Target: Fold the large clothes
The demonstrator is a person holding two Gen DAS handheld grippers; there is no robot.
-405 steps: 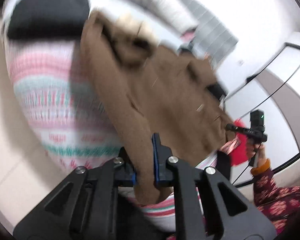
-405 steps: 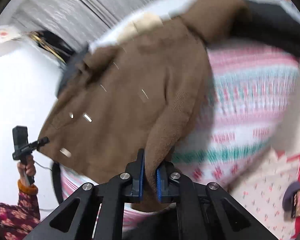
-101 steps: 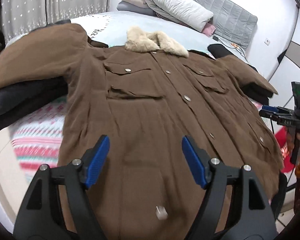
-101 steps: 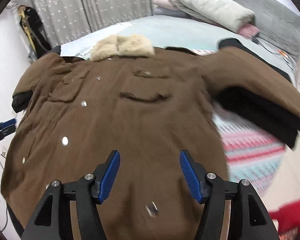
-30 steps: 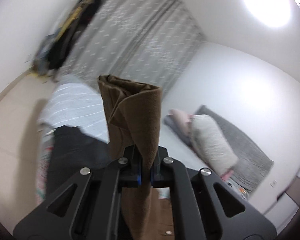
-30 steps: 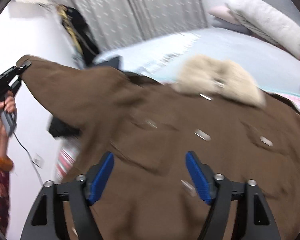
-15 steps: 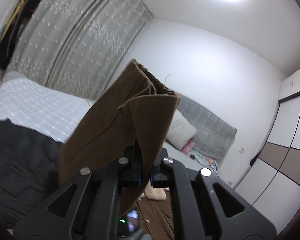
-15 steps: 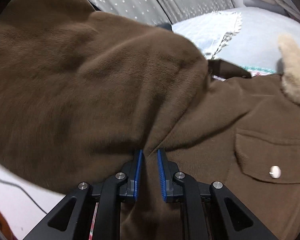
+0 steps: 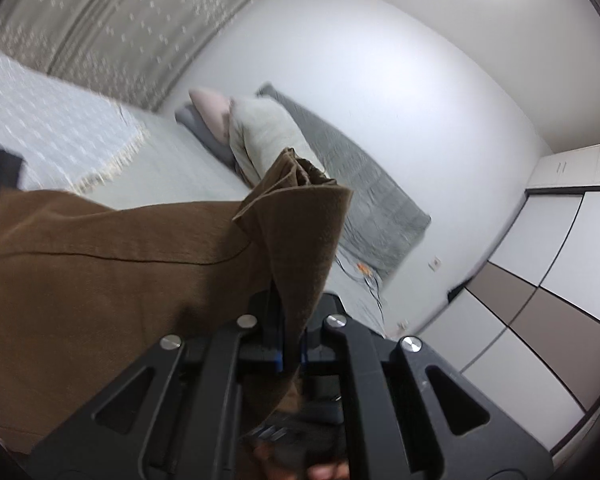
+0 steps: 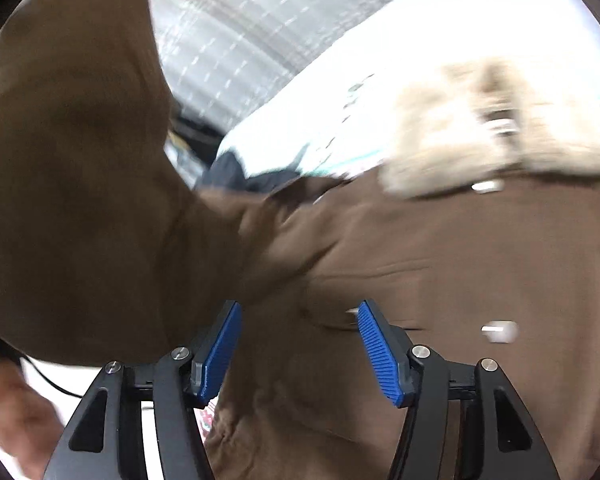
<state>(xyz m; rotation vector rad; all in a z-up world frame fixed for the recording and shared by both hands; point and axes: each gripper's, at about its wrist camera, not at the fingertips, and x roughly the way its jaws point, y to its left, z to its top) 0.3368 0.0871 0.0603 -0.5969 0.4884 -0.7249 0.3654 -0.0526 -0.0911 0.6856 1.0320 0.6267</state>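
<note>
A large brown coat (image 10: pixel 440 248) with a cream fur collar (image 10: pixel 480 136) lies front up on the bed. My left gripper (image 9: pixel 291 354) is shut on the cuff of the coat's sleeve (image 9: pixel 112 264) and holds it up in the air. In the right wrist view the lifted sleeve (image 10: pixel 72 184) fills the left side. My right gripper (image 10: pixel 298 344) is open just above the coat's chest, below the shoulder seam, its blue pads (image 10: pixel 220 346) apart and holding nothing.
The bed (image 9: pixel 100 148) has a pale patterned cover, pillows (image 9: pixel 260 136) and a grey padded headboard (image 9: pixel 364 200). Grey curtains (image 9: pixel 112 28) hang behind. Wardrobe doors (image 9: pixel 556 280) stand at the right. A dark garment (image 10: pixel 236 172) lies under the coat's shoulder.
My right gripper has opened and let go of the fabric near the shoulder. My left gripper has swung the held sleeve across, so more of the bed and wall shows.
</note>
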